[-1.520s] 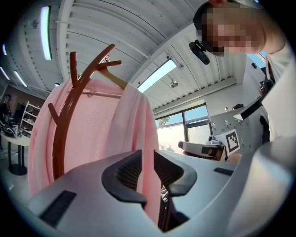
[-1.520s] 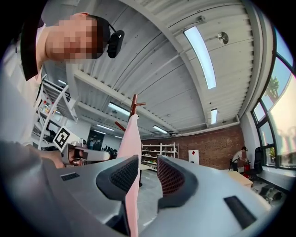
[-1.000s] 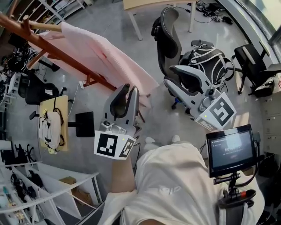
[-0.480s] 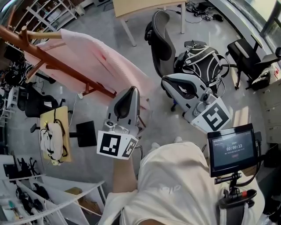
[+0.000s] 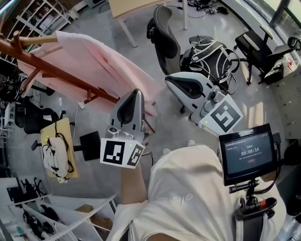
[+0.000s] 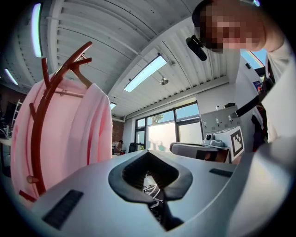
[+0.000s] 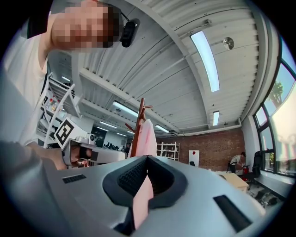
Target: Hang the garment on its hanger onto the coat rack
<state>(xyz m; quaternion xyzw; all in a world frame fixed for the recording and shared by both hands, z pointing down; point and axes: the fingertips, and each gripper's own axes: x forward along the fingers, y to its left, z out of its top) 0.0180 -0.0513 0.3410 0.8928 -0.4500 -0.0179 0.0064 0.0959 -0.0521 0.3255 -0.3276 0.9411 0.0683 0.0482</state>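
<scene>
The pink garment (image 5: 108, 66) hangs draped on the reddish-brown wooden coat rack (image 5: 47, 70) at the upper left of the head view. It also shows in the left gripper view as the garment (image 6: 88, 134) on the rack (image 6: 46, 97), and farther off in the right gripper view as the garment (image 7: 147, 134) on the rack (image 7: 138, 115). My left gripper (image 5: 137, 92) points toward the garment's lower edge, a little short of it, shut and empty. My right gripper (image 5: 170, 80) is held to its right, also shut on nothing. The hanger is hidden under the fabric.
A black office chair (image 5: 164, 40), a backpack (image 5: 209, 54) and a second chair (image 5: 256, 52) stand on the floor ahead. A small monitor (image 5: 247, 153) sits at my right side. Shelving (image 5: 56, 216) and a small wooden board (image 5: 56, 150) lie at lower left; a table (image 5: 136, 7) is beyond.
Both grippers' jaws stood apart a second ago and are now closed together. The grippers and my view have shifted slightly; the garment stays on the rack.
</scene>
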